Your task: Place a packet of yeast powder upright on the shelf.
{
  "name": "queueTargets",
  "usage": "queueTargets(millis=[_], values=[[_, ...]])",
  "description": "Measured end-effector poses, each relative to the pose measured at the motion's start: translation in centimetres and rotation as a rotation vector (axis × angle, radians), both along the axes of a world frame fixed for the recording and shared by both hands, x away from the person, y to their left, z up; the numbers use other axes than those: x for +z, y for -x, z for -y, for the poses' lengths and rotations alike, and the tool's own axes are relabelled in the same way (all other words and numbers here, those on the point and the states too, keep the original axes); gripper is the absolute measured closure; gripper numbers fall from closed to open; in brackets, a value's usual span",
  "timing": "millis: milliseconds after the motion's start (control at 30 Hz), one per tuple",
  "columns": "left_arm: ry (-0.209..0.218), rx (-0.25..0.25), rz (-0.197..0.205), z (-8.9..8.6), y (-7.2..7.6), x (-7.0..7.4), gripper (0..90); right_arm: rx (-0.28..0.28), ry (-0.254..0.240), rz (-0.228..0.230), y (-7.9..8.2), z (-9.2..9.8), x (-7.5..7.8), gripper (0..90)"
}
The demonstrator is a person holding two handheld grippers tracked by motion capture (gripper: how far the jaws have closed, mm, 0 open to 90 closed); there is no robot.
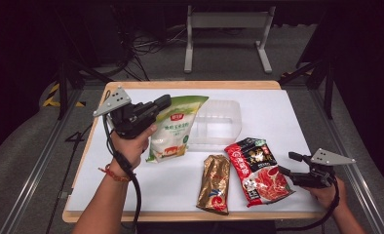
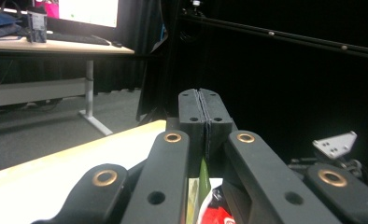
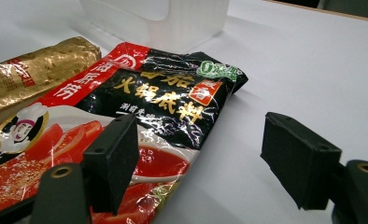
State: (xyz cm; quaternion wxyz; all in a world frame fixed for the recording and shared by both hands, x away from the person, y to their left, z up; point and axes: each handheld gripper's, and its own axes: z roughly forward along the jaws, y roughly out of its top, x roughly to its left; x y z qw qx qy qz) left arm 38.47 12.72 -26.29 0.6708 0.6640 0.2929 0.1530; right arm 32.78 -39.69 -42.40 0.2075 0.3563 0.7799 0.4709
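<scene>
A green and white bag (image 1: 173,131) hangs tilted above the left part of the white table top (image 1: 282,117). My left gripper (image 1: 164,102) is shut on the bag's upper left corner. In the left gripper view the jaws (image 2: 203,116) are pressed together, with a thin green edge of the bag (image 2: 203,179) showing below them. A red and black sauce pouch (image 1: 258,170) (image 3: 163,98) lies flat at the front right. My right gripper (image 1: 285,163) (image 3: 198,154) rests low at the pouch's right edge, open, with nothing pinched between its pads.
A gold pouch (image 1: 214,183) (image 3: 37,70) lies left of the red one. A clear plastic tub (image 1: 219,122) (image 3: 173,18) stands mid-table behind both pouches. Beyond the table, a white desk frame (image 1: 227,22) and cables sit on the floor.
</scene>
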Motion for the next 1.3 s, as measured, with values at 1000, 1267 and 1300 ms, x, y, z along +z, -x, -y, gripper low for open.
queueTargets(millis=[1000,1267,1300], values=[[-0.044,0.214,-0.076,7.2,-11.1,-1.8,89.1,-0.014,0.006,0.004,0.3,0.3,0.1,27.5],[-0.056,0.258,-0.029,9.0,-12.3,-2.5,89.0,-0.001,0.007,0.006,0.4,0.1,0.0,27.4],[-0.041,0.259,-0.03,9.1,-12.4,-2.9,89.0,-0.003,0.004,0.001,0.4,0.2,-0.1,27.4]])
